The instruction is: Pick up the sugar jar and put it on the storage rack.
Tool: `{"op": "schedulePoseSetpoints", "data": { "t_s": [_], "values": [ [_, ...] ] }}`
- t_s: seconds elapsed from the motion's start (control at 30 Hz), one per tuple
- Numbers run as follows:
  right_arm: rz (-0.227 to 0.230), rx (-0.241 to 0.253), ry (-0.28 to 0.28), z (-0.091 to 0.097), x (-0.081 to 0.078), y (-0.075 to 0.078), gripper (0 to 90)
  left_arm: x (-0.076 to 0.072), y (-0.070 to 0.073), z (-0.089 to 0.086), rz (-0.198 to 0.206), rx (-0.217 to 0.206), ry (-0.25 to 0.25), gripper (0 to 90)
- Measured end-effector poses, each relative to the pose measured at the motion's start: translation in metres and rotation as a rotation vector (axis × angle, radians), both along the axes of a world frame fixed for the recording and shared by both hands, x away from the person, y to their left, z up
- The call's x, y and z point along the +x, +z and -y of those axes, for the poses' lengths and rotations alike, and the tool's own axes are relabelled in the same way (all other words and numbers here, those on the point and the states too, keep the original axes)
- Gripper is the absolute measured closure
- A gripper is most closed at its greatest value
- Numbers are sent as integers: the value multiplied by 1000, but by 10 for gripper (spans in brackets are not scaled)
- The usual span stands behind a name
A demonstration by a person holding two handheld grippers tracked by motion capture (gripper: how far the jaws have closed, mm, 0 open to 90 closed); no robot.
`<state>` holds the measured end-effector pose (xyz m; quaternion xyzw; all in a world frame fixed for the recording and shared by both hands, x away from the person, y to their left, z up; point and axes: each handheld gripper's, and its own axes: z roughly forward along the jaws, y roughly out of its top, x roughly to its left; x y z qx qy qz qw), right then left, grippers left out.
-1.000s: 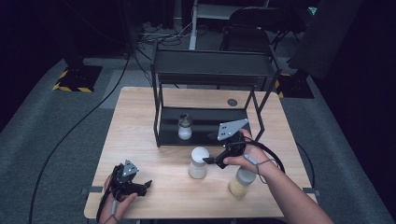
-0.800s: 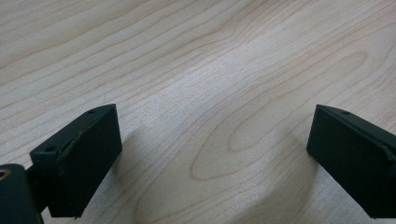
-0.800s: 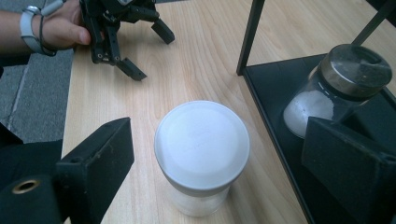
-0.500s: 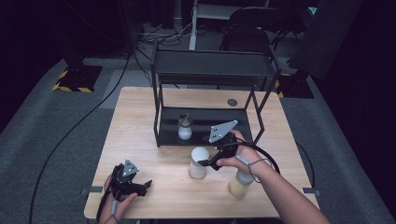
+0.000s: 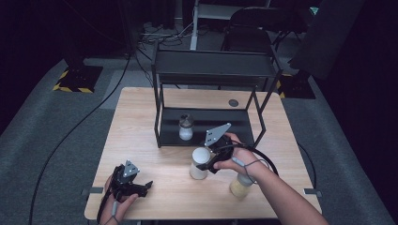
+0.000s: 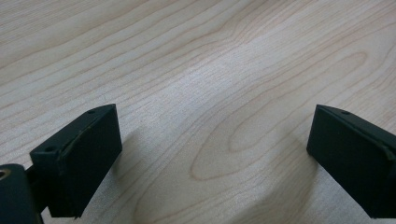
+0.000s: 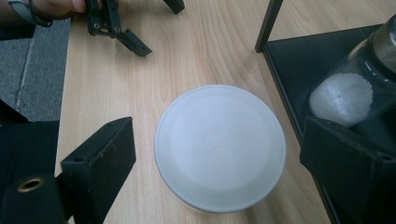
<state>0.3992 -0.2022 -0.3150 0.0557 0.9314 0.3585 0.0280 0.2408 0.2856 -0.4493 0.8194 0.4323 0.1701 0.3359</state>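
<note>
White-lidded jar (image 7: 219,147) between spread right gripper (image 7: 224,154) jaws, just been closing, untouched: center, lower, then squeeze evenly.

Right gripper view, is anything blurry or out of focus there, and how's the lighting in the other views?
Right gripper view: white lid fairly sharp, near jaws and the shelf jar soft. Left gripper view: evenly lit wood table, soft jaw shadows. High view: table bright, surroundings dark.
</note>
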Motion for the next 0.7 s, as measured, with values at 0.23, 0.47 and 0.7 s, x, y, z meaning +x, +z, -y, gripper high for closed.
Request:
{"op": "schedulePoseSetpoints", "data": {
  "t_s": [0.23,0.47,0.7],
  "values": [
    [-10,-32,9,-7,3,-1,146,0,0,0,-1,0,1,31],
    [-15,-57,20,-13,6,-2,178,0,0,0,-1,0,0,31],
    [-21,-82,23,-20,8,-3,228,0,0,0,-2,1,1,31]
  ]
}}
